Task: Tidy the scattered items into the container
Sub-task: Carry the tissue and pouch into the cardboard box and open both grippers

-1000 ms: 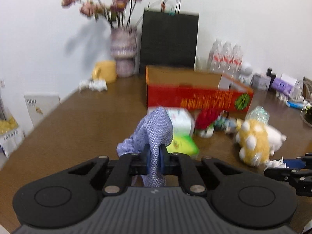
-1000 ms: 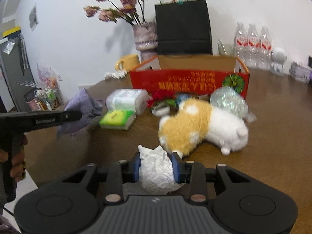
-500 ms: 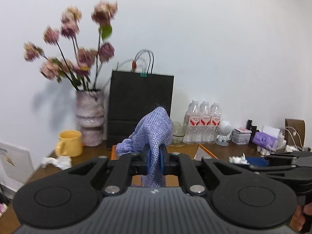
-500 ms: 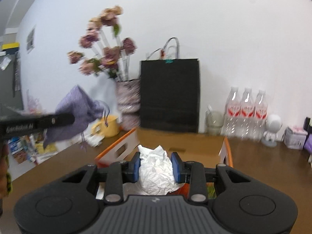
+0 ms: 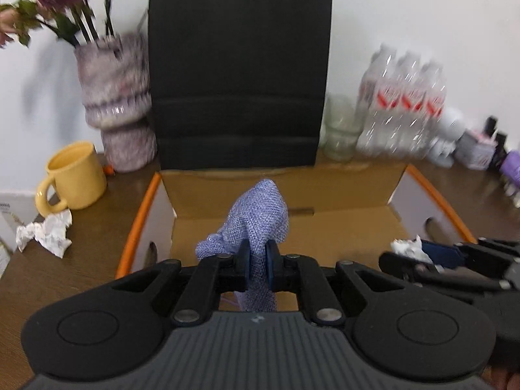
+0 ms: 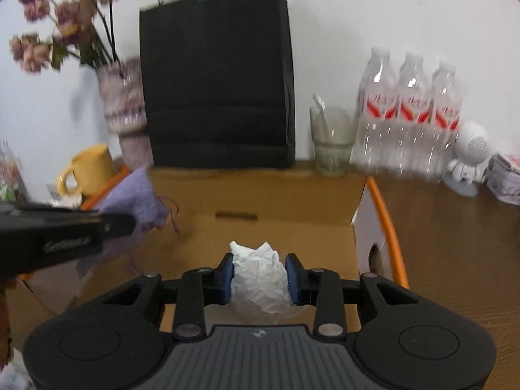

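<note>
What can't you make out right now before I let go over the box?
- Box floor near me: both views, hidden behind the claw bodies.
- Purple cloth lower end: left view, behind the left claw.
- Crumpled paper underside: right view, behind the right claw.
- Bottle labels: blurred.

A lavender woven pouch [image 5: 256, 217] hangs pinched over the open cardboard box's [image 5: 341, 230] left side; a crumpled white paper wad [image 6: 260, 276] is held above its near middle. Another wad [image 5: 45, 232] lies on the desk, left.
</note>
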Demonstrator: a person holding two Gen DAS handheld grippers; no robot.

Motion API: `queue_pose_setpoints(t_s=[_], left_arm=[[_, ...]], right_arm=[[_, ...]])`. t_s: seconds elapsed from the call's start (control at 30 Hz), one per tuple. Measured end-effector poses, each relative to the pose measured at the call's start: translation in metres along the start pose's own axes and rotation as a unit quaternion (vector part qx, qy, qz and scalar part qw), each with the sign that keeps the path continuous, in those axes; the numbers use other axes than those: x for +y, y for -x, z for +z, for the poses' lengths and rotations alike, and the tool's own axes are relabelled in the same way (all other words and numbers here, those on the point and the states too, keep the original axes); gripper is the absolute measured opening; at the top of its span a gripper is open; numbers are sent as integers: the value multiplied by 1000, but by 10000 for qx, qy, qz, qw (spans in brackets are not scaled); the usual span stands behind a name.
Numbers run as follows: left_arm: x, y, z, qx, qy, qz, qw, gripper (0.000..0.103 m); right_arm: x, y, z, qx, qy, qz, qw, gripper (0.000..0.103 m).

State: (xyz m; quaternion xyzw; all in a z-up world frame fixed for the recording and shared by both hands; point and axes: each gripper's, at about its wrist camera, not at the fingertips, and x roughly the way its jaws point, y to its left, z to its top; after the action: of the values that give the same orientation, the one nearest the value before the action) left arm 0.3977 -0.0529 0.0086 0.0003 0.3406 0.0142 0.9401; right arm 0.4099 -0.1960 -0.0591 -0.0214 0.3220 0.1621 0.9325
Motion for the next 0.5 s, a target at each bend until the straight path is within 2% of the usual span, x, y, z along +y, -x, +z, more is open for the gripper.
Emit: queue_pose_setpoints(t_s=[0.17, 0.2, 0.23, 0.27, 0.3, 0.33, 0.37, 0.43, 0.5], left_arm=[[-7, -15, -9, 240, -84, 236, 9994, 13], [-7, -15, -10, 269, -96, 251, 9993, 20], [-6, -15, -11, 299, -99, 268, 9991, 39], [-6, -12, -12, 297, -107, 279, 9991, 49], [-6, -7, -11, 242, -135, 291, 9992, 54], [-6, 0, -11, 144, -179, 296, 9993, 62], [-5, 9, -10, 34, -211, 299, 9993, 68], [1, 28, -8, -271, -164, 300, 9990, 94], [7, 48, -6, -581, -79, 295, 9978, 103]], right_arm=[[-2, -8, -5, 172, 112, -9, 9998, 39], [-3, -8, -5, 191, 99, 26, 9998, 40], [-2, -7, -5, 202, 119, 71, 9997, 50], [-2, -6, -5, 221, 162, 123, 9995, 59], [-2, -4, -5, 221, 210, 158, 9994, 76], [-1, -2, -4, 192, 241, 164, 9994, 85], [-1, 1, -3, 154, 244, 167, 9994, 86], [-2, 9, 0, 79, 209, 228, 9995, 89], [-2, 20, 4, -27, 198, 287, 9994, 93]])
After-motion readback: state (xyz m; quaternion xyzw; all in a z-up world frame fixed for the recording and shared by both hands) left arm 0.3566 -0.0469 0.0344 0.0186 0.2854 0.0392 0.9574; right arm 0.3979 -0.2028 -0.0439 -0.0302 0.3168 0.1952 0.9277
